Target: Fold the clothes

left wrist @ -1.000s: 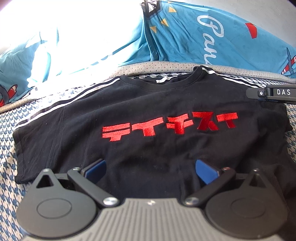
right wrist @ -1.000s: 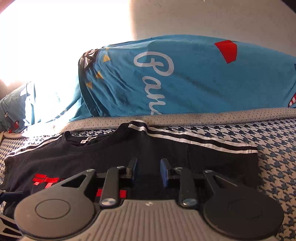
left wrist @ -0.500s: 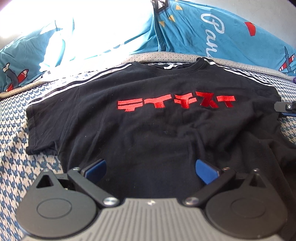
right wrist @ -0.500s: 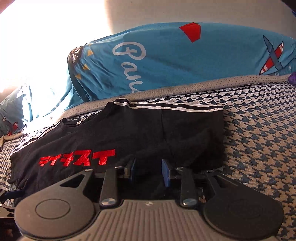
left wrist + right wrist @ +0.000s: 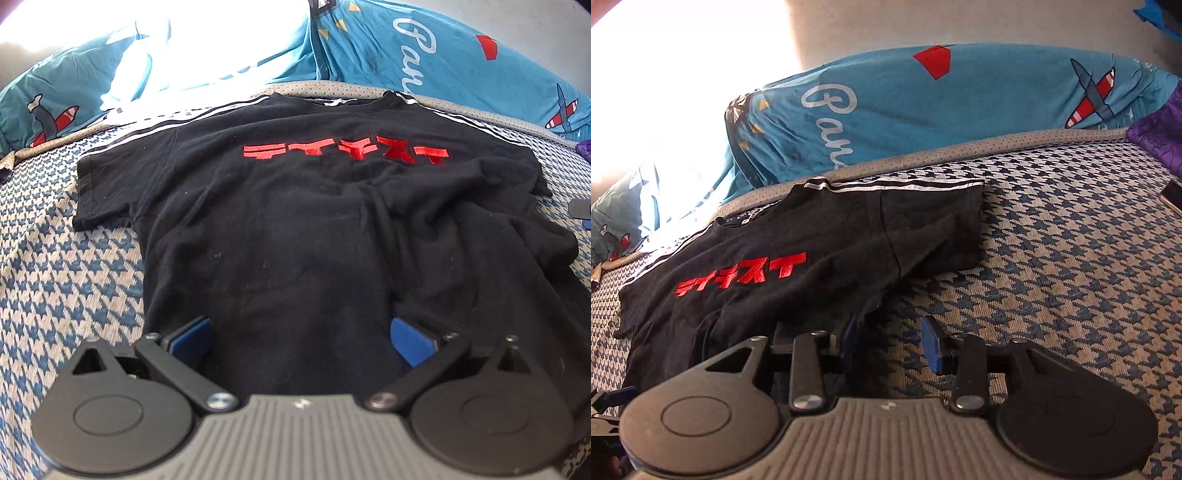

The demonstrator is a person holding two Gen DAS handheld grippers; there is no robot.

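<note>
One black T-shirt (image 5: pixel 295 221), two blue pillows (image 5: pixel 923 118), two grippers (image 5: pixel 301 338).

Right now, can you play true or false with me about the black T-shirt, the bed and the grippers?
1. The black T-shirt has red letters on its chest. True.
2. The T-shirt lies on a plain white sheet. False: it lies on a blue and cream houndstooth cover.
3. Blue pillows with aeroplane pictures sit behind the T-shirt. True.
4. The left hand-held gripper is squeezed shut. False: its blue pads stand wide apart above the shirt's lower part.
5. The right hand-held gripper grips the shirt. False: its jaws are opening and only the cover shows between them, with the shirt's edge beside one pad.
</note>
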